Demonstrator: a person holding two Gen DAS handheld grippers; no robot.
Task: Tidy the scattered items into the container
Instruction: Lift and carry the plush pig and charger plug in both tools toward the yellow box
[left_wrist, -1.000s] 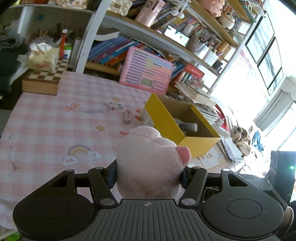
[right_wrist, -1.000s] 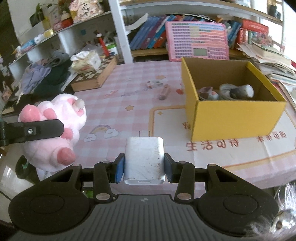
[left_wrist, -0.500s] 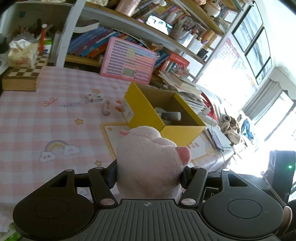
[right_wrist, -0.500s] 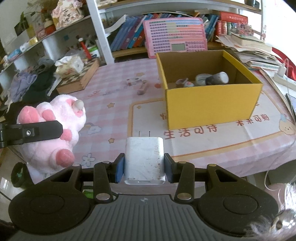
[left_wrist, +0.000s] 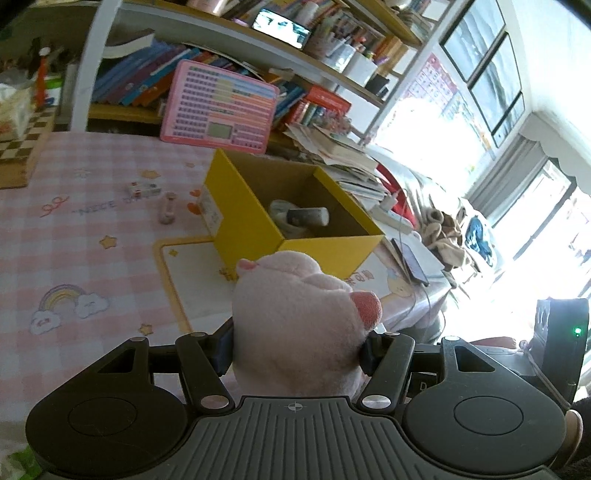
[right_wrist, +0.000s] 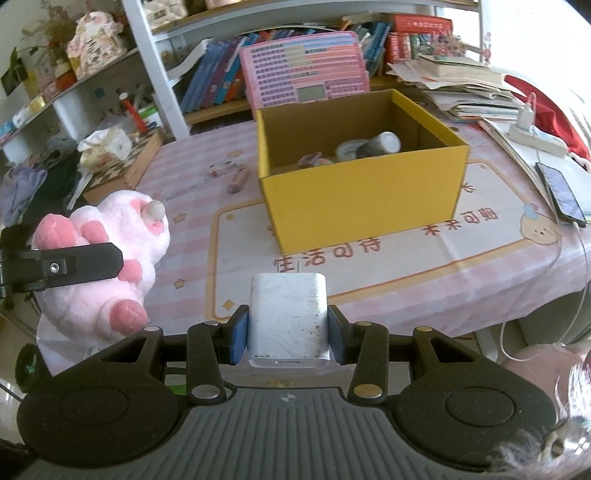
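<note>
My left gripper (left_wrist: 295, 349) is shut on a pink plush pig (left_wrist: 301, 321), held off the table's near edge; it also shows at the left of the right wrist view (right_wrist: 99, 266). My right gripper (right_wrist: 287, 334) is shut on a white USB charger (right_wrist: 288, 317), prongs pointing forward. The open yellow cardboard box (right_wrist: 364, 195) stands ahead on the pink checked tablecloth, also in the left wrist view (left_wrist: 251, 214), with several small items inside. A small white box (left_wrist: 144, 189) and a small pink item (left_wrist: 167, 211) lie left of the yellow box.
A pink toy laptop (right_wrist: 304, 72) leans on the bookshelf behind the box. A chessboard box (right_wrist: 123, 164) with a tissue pack sits at the far left. Stacked papers (right_wrist: 461, 86), a power strip (right_wrist: 537, 138) and a phone (right_wrist: 561, 194) lie at the right.
Both grippers have moved right and nearer the yellow box, which now looks larger and more central. Both holds are unchanged.
</note>
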